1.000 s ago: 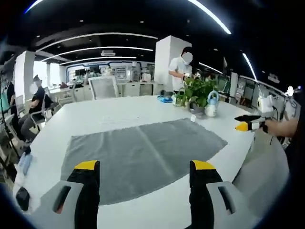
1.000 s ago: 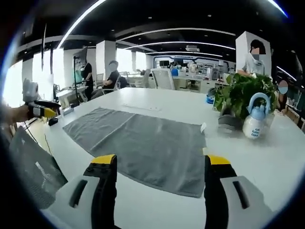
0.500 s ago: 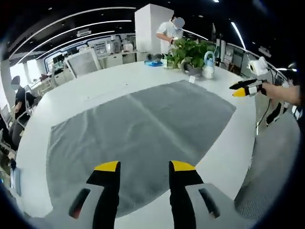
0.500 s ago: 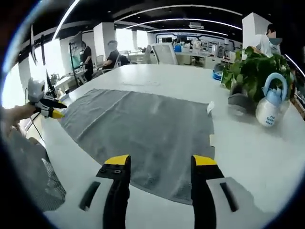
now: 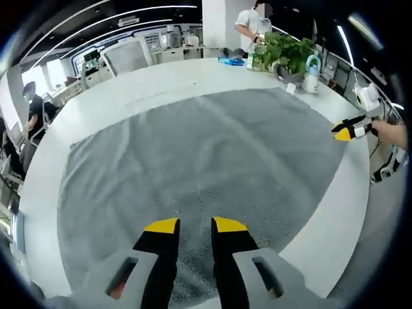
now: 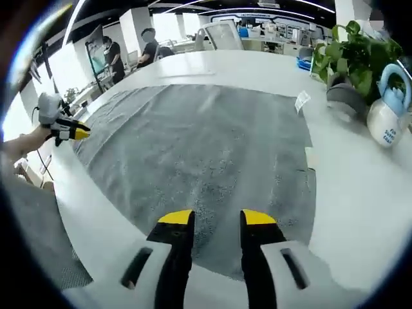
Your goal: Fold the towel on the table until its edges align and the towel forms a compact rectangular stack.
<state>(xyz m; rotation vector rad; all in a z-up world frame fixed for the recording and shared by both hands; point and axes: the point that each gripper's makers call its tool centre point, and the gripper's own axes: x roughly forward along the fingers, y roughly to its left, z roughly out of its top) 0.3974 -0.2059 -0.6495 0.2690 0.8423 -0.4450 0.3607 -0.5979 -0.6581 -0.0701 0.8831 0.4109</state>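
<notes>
Step in hand: first grasp. The towel [image 5: 206, 161] lies flat, unfolded, along the table's [image 5: 116, 90] near edge. Left gripper [image 5: 194, 226] and right gripper [image 6: 215, 219] hover over its near hem, jaws narrow, holding nothing. Next: pinch the hem at both points, then lift.

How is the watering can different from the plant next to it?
The watering can is white with a light blue handle, while the plant is green and leafy. The watering can is smooth and rounded; the plant spreads out in many leaves. The plant rises taller than the watering can. Both stand on the white table, off the grey towel.
</notes>
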